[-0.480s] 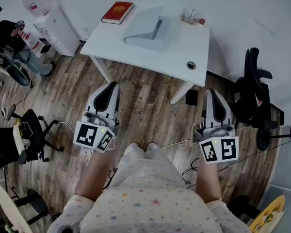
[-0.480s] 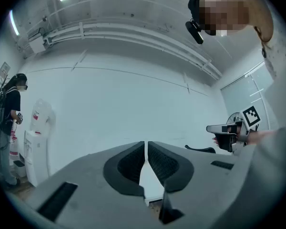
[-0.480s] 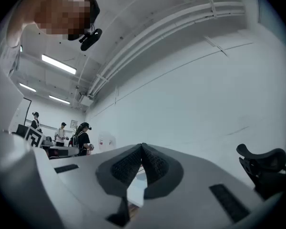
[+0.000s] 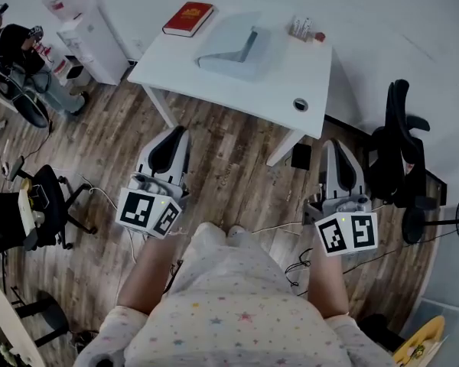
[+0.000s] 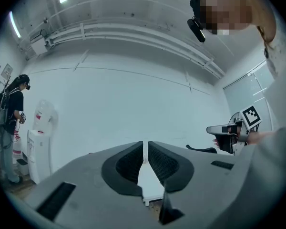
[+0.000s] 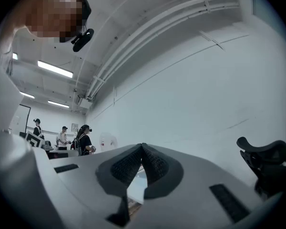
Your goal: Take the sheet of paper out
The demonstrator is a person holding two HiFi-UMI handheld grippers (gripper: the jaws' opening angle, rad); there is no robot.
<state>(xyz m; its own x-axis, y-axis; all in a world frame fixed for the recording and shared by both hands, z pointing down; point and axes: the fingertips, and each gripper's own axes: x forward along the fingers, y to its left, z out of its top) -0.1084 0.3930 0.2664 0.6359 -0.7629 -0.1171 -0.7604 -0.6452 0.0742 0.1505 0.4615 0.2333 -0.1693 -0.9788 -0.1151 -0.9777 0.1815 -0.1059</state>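
While we stand well back from the counter (image 4: 291, 71), the head view shows the left gripper (image 4: 177, 133) and right gripper (image 4: 330, 144) held low over the floor. Both are far from the pale folder (image 4: 228, 50), where we judge the sheet of paper lies; we cannot make out the sheet itself. Looking along the left gripper, its jaws are closed to a bare slit on nothing. Along the right gripper, the jaws meet at the tips, empty. Should we arrive with the jaws closed, they could shove the folder across the smooth counter or crumple the sheet's edge.
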